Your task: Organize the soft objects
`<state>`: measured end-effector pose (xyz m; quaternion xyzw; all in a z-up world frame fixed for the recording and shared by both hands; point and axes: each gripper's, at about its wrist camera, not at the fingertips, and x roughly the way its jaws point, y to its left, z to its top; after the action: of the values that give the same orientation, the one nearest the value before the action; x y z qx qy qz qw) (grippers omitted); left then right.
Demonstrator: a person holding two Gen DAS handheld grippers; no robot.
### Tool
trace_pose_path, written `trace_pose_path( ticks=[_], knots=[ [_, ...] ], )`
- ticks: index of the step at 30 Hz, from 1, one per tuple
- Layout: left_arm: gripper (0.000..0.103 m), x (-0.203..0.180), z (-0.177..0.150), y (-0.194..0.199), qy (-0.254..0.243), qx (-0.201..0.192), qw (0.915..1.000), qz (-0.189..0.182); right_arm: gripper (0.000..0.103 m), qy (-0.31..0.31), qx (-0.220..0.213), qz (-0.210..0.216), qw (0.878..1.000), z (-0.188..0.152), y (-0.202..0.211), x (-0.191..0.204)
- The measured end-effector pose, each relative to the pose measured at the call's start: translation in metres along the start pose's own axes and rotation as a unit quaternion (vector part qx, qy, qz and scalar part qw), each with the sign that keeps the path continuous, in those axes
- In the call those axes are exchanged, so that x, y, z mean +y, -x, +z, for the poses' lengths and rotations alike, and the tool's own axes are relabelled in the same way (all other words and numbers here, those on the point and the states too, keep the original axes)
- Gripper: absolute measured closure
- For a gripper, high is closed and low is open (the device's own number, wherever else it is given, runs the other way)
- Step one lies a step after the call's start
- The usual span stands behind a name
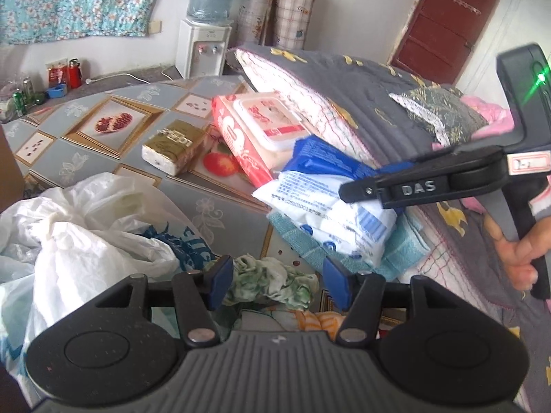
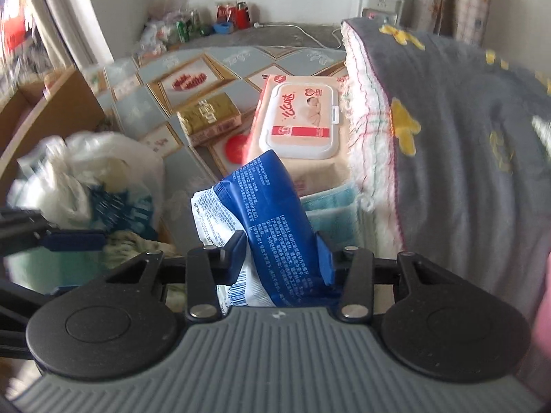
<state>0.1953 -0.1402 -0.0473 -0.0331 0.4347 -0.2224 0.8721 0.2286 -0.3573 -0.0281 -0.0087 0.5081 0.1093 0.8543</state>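
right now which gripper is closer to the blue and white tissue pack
Right. The right gripper is clamped on the blue and white tissue pack. The left gripper sits apart from it, open around a green and white cloth.

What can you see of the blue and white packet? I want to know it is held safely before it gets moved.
The blue and white packet is a soft plastic pack covered in small print, with a barcode near its lower end. It stands tilted between the pads of the right gripper, which press on both its sides and dent it. In the left wrist view its lower end lies over a light blue towel, though contact is unclear.
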Motion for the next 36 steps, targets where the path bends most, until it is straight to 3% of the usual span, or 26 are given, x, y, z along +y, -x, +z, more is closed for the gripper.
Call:
trace_pose_path(
  ticks=[3, 5, 12, 18, 24, 28, 30, 34, 36],
  knots=[
    [0.044, 0.001, 0.000, 0.010, -0.002, -0.012, 0.9999, -0.004, 0.062, -0.066, -0.009, 0.044, 0.997, -0.005, 0.009, -0.016],
    [0.044, 0.001, -0.001, 0.016, -0.005, -0.016, 0.9998, -0.015, 0.062, -0.123, -0.017, 0.092, 0.988, -0.011, 0.013, -0.031],
    [0.036, 0.001, -0.007, 0.026, 0.024, -0.003, 0.9954, -0.093, 0.062, -0.278, -0.011, 0.250, 0.927, -0.044, 0.002, -0.043],
    [0.032, 0.004, -0.017, 0.026, 0.054, 0.006, 0.9945, -0.090, 0.062, -0.325, 0.007, 0.317, 0.891, -0.064, -0.015, -0.021],
    [0.051, 0.011, -0.020, 0.027, 0.077, 0.003, 0.9959, -0.047, 0.053, -0.323, 0.020, 0.317, 0.891, -0.064, -0.022, -0.004],
    [0.057, 0.001, -0.012, 0.020, 0.048, 0.003, 0.9987, -0.013, 0.050, -0.319, 0.015, 0.293, 0.901, -0.052, -0.028, -0.013],
    [0.061, -0.006, -0.007, 0.014, 0.031, 0.000, 0.9995, 0.006, 0.050, -0.324, 0.007, 0.291, 0.900, -0.050, -0.029, -0.018],
    [0.062, -0.017, 0.008, 0.000, 0.015, 0.000, 0.9996, 0.024, 0.049, -0.333, -0.004, 0.299, 0.895, -0.045, -0.030, -0.028],
    [0.062, -0.024, 0.015, -0.012, 0.006, 0.006, 0.9996, 0.029, 0.043, -0.339, -0.008, 0.289, 0.896, -0.043, -0.032, -0.036]
  ],
)
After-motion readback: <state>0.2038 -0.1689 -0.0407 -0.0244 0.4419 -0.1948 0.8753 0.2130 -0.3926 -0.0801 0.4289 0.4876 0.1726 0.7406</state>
